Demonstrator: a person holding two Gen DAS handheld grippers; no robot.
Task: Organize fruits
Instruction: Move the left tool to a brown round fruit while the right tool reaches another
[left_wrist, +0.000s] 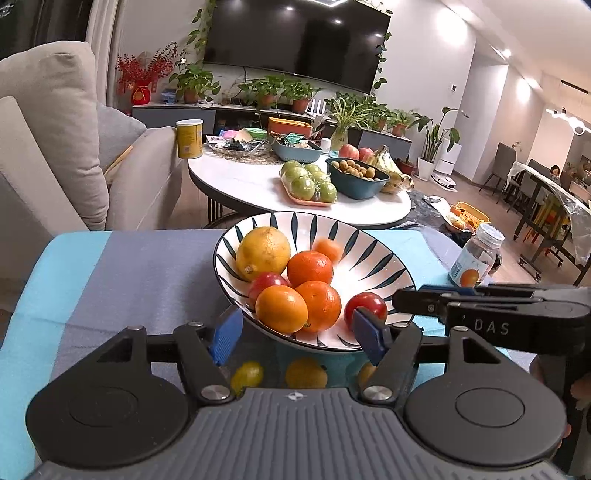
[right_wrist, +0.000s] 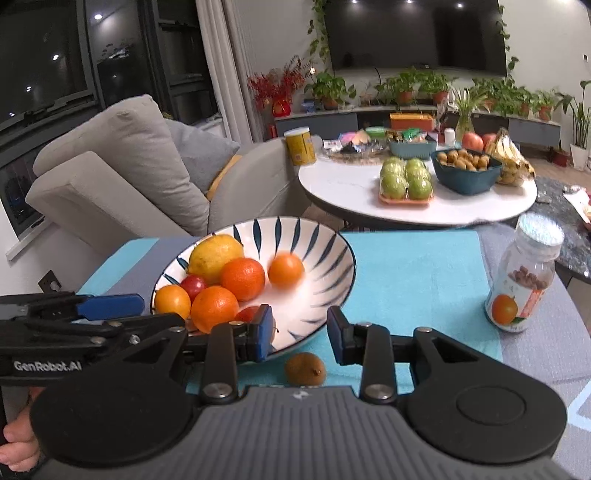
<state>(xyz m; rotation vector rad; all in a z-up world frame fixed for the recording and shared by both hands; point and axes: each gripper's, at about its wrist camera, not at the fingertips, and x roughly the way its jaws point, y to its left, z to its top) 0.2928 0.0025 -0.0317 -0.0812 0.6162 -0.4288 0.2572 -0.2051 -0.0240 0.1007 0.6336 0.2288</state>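
Note:
A white bowl with dark blue leaf stripes (left_wrist: 376, 254) (right_wrist: 325, 251) stands on a blue and grey cloth. It holds a yellow lemon (left_wrist: 263, 253) (right_wrist: 215, 256), several oranges (left_wrist: 309, 268) (right_wrist: 243, 278) and red plums (left_wrist: 365, 306). A small orange (left_wrist: 328, 250) (right_wrist: 285, 269) is blurred, in motion inside the bowl. My left gripper (left_wrist: 301, 334) is open and empty at the bowl's near rim. My right gripper (right_wrist: 300, 338) is open and empty over the bowl's near right rim. A brown kiwi (right_wrist: 305, 369) lies on the cloth below it. The right gripper's arm (left_wrist: 491, 310) shows in the left view.
A juice bottle (right_wrist: 524, 277) (left_wrist: 476, 258) stands right of the bowl. Small yellow fruits (left_wrist: 247, 374) lie on the cloth under the left gripper. Behind is a white round table (right_wrist: 343, 184) with green apples, a blue bowl of small fruit, bananas and a yellow can. A grey sofa (right_wrist: 122, 177) is to the left.

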